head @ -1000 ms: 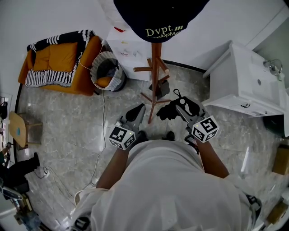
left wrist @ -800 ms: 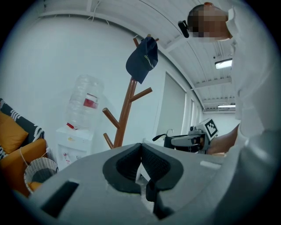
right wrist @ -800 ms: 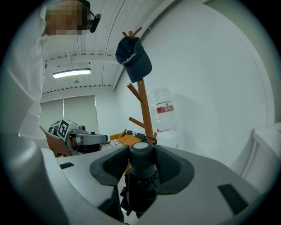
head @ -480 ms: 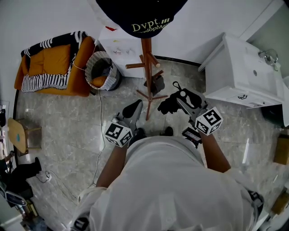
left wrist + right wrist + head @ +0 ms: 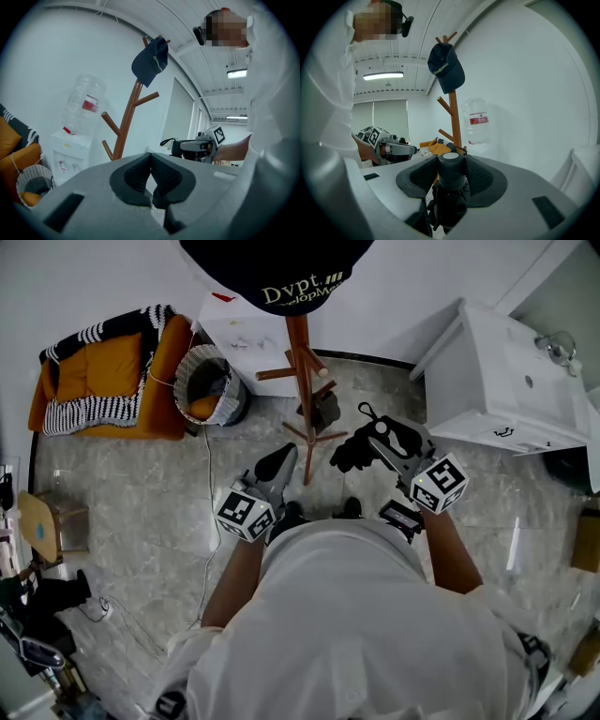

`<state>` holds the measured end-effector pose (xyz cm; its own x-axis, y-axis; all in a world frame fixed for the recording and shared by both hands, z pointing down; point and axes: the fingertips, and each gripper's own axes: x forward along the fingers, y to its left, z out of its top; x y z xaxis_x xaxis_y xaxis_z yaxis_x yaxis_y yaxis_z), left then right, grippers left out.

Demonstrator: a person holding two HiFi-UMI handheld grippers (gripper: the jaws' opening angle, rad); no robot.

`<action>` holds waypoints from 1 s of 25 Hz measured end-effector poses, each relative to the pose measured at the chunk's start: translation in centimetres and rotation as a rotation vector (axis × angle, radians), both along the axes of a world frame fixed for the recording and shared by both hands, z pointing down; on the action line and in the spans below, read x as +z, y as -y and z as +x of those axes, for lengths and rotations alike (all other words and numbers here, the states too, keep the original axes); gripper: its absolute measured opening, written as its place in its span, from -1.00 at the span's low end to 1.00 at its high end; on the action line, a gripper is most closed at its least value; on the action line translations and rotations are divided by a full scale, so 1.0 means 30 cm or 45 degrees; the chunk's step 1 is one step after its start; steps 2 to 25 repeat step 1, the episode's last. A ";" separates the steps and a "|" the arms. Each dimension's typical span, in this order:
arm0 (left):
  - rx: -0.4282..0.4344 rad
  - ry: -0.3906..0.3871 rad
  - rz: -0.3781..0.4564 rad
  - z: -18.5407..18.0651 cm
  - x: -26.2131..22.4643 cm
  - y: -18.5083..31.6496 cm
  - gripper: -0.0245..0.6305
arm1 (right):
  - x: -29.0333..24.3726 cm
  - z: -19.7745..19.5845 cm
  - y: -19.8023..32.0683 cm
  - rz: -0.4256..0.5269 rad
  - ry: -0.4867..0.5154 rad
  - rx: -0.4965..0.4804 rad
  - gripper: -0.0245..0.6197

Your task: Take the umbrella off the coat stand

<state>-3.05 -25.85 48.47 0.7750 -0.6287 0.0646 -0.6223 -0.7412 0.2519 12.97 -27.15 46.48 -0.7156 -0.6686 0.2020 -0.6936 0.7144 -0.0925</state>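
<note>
Folded umbrella, off the stand, held in the right gripper.
The coat stand (image 5: 302,381) is carrying a cap (image 5: 281,268) on top. The black umbrella (image 5: 449,201) is hanging clear of its pegs, near the post. The right gripper (image 5: 451,176) is clamping the umbrella's stiff round end, likely the surest hold, with soft, light fabric drooping below. The left gripper (image 5: 151,176) is resting closed and empty.

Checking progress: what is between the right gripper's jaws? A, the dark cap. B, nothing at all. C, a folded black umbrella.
C: in the right gripper view, the right gripper is clamped on the folded black umbrella; the cap hangs on the coat stand.
</note>
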 end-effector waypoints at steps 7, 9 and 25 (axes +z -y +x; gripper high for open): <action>0.009 0.000 0.002 0.004 -0.002 0.000 -0.88 | 0.001 -0.001 0.000 -0.003 0.000 -0.002 -0.33; 0.009 0.000 0.002 0.004 -0.002 0.000 -0.88 | 0.001 -0.001 0.000 -0.003 0.000 -0.002 -0.33; 0.009 0.000 0.002 0.004 -0.002 0.000 -0.88 | 0.001 -0.001 0.000 -0.003 0.000 -0.002 -0.33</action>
